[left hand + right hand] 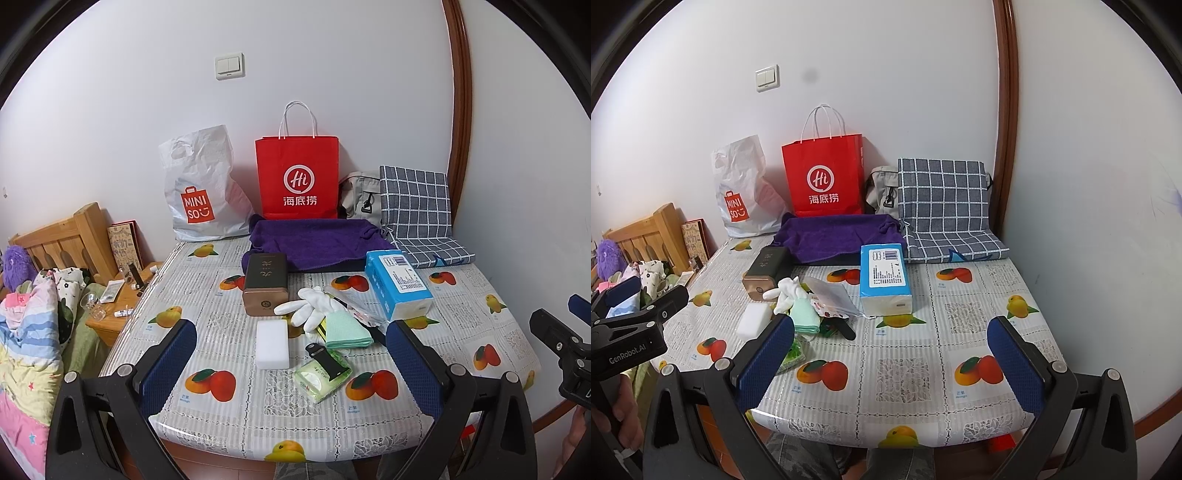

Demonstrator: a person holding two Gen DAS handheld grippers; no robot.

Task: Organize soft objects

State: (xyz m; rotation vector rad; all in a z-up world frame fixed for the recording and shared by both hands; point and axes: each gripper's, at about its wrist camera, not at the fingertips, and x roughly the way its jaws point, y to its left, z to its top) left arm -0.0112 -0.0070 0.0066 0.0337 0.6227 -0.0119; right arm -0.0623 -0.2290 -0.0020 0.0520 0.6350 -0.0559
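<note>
A purple towel lies at the table's back. White gloves, a folded mint cloth, a white sponge block, a blue tissue pack and a green wipes pack lie mid-table. My left gripper is open and empty above the near table edge, facing the pile. My right gripper is open and empty, to the right of the pile.
A red paper bag, a white MINISO bag, a grey bag and a checked cushion line the back wall. A dark tin and a clear pouch lie by the pile. A bed stands at the left.
</note>
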